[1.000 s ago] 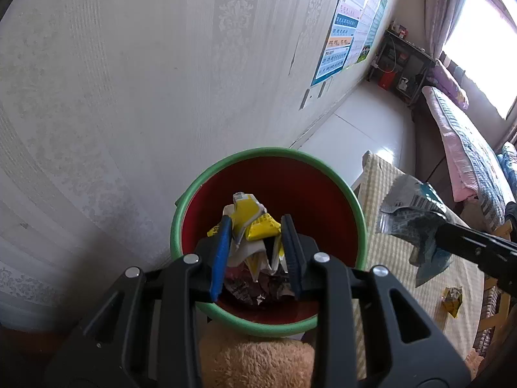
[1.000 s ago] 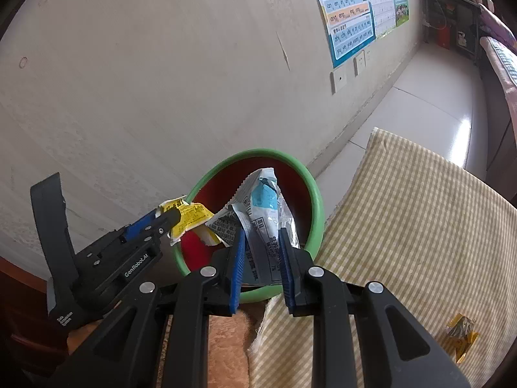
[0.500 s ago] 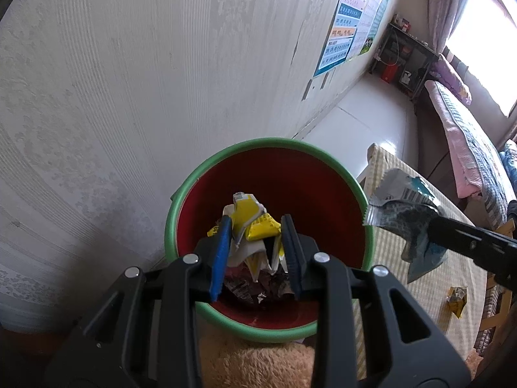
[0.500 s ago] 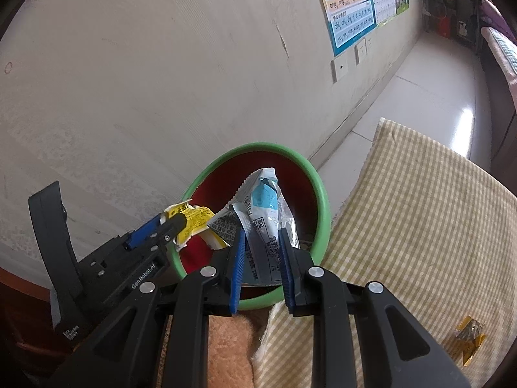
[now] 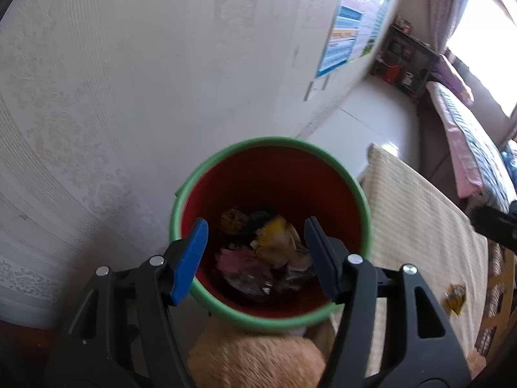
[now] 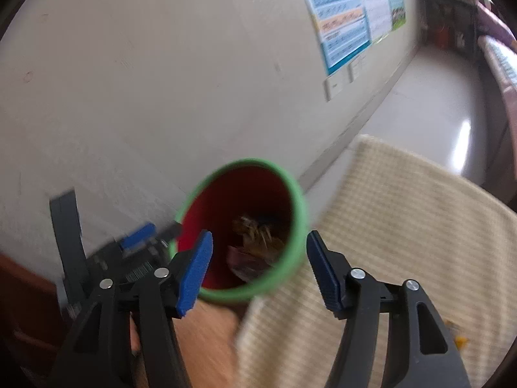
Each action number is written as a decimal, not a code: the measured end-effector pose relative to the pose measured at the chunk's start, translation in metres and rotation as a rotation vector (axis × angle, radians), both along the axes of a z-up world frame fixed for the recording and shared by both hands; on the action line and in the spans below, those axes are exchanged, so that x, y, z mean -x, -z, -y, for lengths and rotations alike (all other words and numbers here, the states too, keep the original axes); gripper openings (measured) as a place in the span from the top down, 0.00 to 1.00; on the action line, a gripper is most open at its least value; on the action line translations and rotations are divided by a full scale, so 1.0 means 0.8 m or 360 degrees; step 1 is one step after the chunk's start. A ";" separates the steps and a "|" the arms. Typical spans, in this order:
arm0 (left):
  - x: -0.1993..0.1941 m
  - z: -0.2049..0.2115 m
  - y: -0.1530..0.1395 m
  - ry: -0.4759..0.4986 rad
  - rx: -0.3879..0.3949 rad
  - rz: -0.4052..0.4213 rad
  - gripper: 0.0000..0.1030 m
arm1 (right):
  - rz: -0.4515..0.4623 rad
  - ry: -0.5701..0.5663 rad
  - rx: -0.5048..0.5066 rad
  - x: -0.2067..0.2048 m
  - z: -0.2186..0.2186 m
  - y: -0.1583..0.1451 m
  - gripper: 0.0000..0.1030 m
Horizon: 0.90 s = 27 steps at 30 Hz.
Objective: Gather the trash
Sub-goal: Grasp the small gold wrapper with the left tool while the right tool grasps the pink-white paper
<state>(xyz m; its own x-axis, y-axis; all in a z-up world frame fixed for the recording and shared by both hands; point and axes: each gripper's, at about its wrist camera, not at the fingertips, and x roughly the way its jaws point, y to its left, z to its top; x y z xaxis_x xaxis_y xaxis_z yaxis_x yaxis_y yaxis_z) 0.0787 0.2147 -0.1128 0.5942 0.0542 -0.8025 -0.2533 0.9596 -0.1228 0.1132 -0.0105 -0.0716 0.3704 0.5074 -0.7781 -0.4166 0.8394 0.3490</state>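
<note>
black gripper frames, blue pads (silver screws)

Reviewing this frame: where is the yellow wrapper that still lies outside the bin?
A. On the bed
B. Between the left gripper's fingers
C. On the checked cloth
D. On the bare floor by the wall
C: a small yellow wrapper lies on the checked cloth, beside the green-rimmed bin.

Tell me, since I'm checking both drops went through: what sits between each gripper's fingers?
Nothing is gripped. Both the left gripper and right gripper are opening, framing only the green-rimmed bin and the trash inside, in each wrist view.
</note>
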 end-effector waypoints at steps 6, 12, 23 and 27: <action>0.015 0.073 0.001 0.0227 0.0054 -0.0020 0.42 | -0.0081 0.0089 0.0386 0.087 0.148 0.039 0.35; 0.015 0.184 0.015 0.0557 0.0120 -0.0085 0.42 | -0.0399 0.0090 0.0560 0.172 0.235 0.104 0.35; 0.014 0.329 0.038 0.0851 0.0219 -0.0226 0.42 | -0.0651 -0.0095 0.0434 0.229 0.270 0.178 0.73; 0.007 0.370 0.049 0.0932 0.0207 -0.0291 0.42 | -0.0653 -0.0050 0.0271 0.237 0.287 0.184 0.74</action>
